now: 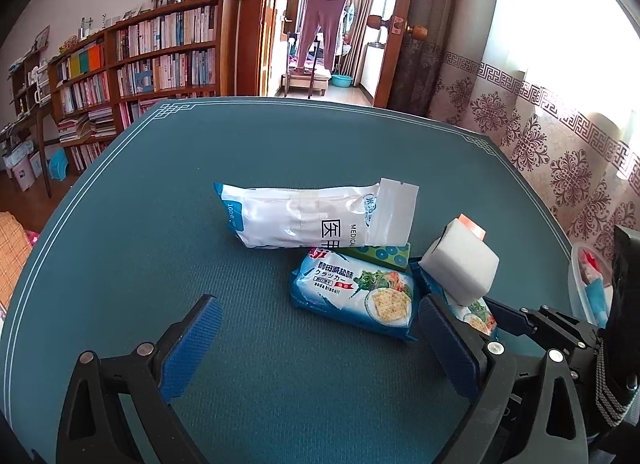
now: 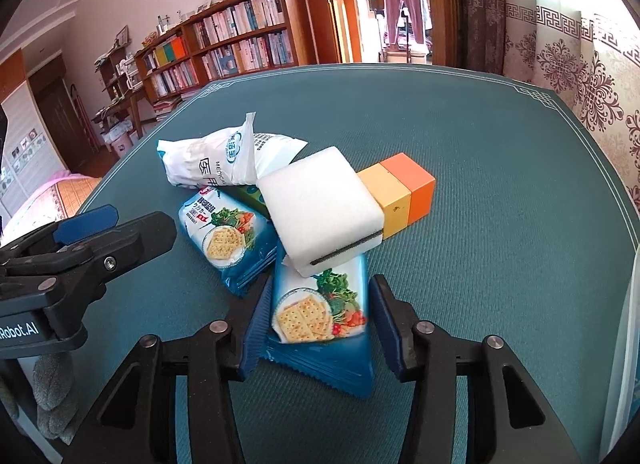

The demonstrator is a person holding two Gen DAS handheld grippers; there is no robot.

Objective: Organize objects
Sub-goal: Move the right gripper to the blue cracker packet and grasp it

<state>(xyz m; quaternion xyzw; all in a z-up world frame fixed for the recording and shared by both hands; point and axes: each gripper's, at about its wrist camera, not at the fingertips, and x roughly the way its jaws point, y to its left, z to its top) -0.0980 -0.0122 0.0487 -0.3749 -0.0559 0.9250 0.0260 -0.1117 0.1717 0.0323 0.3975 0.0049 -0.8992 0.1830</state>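
So, stock on the mat (image 2: 500, 144), as I find it:

- Medical bag (image 2: 208, 162), white, lying on its side at the far end of the heap.
- Cracker pack (image 1: 356, 296), flat, just this side of the bag.
- Second cracker pack (image 2: 320, 320), lying between the fingers of my right gripper (image 2: 316, 328). The jaws stand either side of it, close in; whether they pinch it yet I cannot tell.
- Sponge (image 2: 320, 208), white, resting tilted on that second pack's far end.
- Block (image 2: 404, 192), yellow and orange, touching the sponge's far side.
- Green box (image 1: 384, 254), mostly hidden under the bag and packs.
- Bin (image 1: 576, 288), clear, at the mat's right edge, already holding a few items I cannot make out.

My left gripper (image 1: 320, 340) hangs wide open, holding nothing.

Progress, by my reckoning: early. Six pieces remain heaped together, unsorted.
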